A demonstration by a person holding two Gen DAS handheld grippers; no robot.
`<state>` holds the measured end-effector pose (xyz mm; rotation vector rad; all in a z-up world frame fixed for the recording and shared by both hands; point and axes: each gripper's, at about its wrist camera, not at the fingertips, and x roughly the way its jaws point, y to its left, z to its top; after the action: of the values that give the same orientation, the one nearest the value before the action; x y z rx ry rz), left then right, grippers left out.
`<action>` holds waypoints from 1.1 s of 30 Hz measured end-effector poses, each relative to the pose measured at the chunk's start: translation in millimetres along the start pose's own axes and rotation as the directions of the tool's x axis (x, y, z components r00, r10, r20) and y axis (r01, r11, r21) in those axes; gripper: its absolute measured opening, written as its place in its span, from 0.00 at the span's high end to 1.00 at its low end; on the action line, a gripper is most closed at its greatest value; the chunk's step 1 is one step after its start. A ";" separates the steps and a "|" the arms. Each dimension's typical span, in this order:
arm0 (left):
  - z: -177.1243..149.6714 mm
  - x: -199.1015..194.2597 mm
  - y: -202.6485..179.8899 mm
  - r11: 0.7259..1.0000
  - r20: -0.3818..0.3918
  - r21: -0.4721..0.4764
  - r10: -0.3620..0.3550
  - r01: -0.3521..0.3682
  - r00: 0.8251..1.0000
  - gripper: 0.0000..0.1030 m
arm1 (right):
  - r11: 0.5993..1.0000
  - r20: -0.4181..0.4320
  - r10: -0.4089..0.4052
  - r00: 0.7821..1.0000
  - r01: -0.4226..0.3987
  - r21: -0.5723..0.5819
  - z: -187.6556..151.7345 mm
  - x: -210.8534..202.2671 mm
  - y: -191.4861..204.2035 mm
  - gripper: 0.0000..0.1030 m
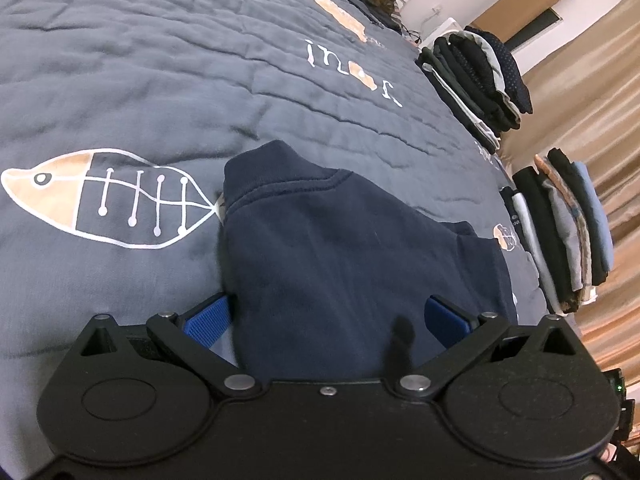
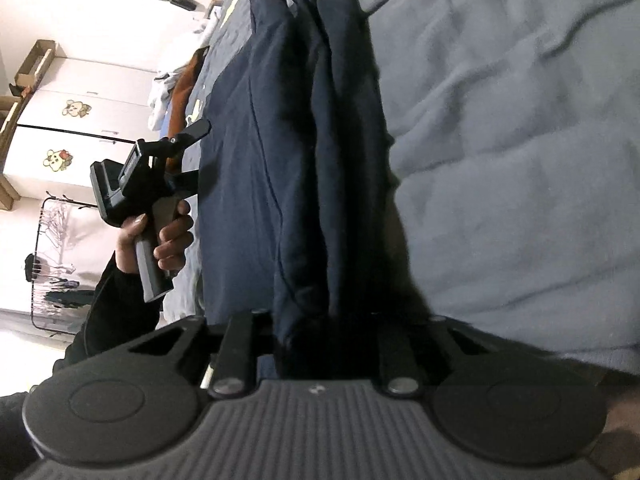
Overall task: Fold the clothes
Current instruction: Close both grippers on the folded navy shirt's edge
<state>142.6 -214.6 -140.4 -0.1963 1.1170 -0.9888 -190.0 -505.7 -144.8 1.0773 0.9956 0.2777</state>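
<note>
A navy sweatshirt [image 1: 320, 240] lies on the grey quilt [image 1: 160, 80], its ribbed collar pointing away in the left wrist view. My left gripper [image 1: 330, 312] stands open, its blue pads [image 1: 210, 318] wide apart on either side of the sweatshirt's near edge. In the right wrist view the sweatshirt [image 2: 280, 140] is gathered into long lengthwise folds. My right gripper [image 2: 316, 320] is shut on the near end of those folds, with its pads hidden in the cloth. The left gripper [image 2: 192, 152], held by a hand [image 2: 168, 236], sits at the garment's left edge there.
Two stacks of folded clothes [image 1: 480, 80] [image 1: 560, 232] stand along the bed's right edge, in front of tan curtains [image 1: 600, 100]. The quilt bears a fishbone print [image 1: 100, 196]. Loose clothes [image 2: 176, 92] lie further along the bed, with a white wardrobe [image 2: 72, 120] behind them.
</note>
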 end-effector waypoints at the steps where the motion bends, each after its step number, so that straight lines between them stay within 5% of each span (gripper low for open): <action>1: 0.7 -0.3 0.4 1.000 0.000 0.001 -0.003 0.003 1.000 0.00 | 1.000 0.001 -0.001 1.000 0.001 0.003 -0.8 0.7 -0.2 0.80; 7: 7.3 -2.5 7.3 0.996 0.026 -0.074 -0.053 0.055 0.998 0.01 | 1.000 -0.002 -0.002 1.000 0.002 0.002 -3.4 5.1 -0.1 0.79; 11: 10.2 2.1 6.4 0.996 -0.019 -0.035 -0.079 0.079 0.997 0.02 | 1.000 0.007 -0.003 1.000 0.003 0.003 -7.6 4.6 -2.2 0.79; 18: 12.2 3.9 13.4 0.990 -0.082 -0.026 -0.140 0.138 0.987 0.25 | 1.000 0.003 -0.011 1.000 0.011 0.018 -9.3 2.4 -2.6 0.79; 24: 14.6 20.1 -1.6 0.990 -0.071 -0.007 -0.141 0.141 0.987 0.28 | 1.000 0.003 -0.016 1.000 0.016 0.011 -11.2 3.1 0.0 0.79; 27: 15.0 20.8 -2.7 0.995 -0.062 0.012 -0.100 0.101 0.993 0.70 | 1.000 0.006 -0.018 1.000 0.018 0.010 -13.2 3.7 0.9 0.79; 33: 9.0 10.2 -10.0 0.996 -0.001 0.071 -0.059 0.059 0.998 0.83 | 1.000 0.029 -0.027 0.999 0.027 0.012 -20.9 4.6 8.0 0.78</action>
<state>145.2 -230.9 -137.0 -0.1729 1.0785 -1.0796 -201.8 -486.2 -142.9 1.0751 0.9857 0.2337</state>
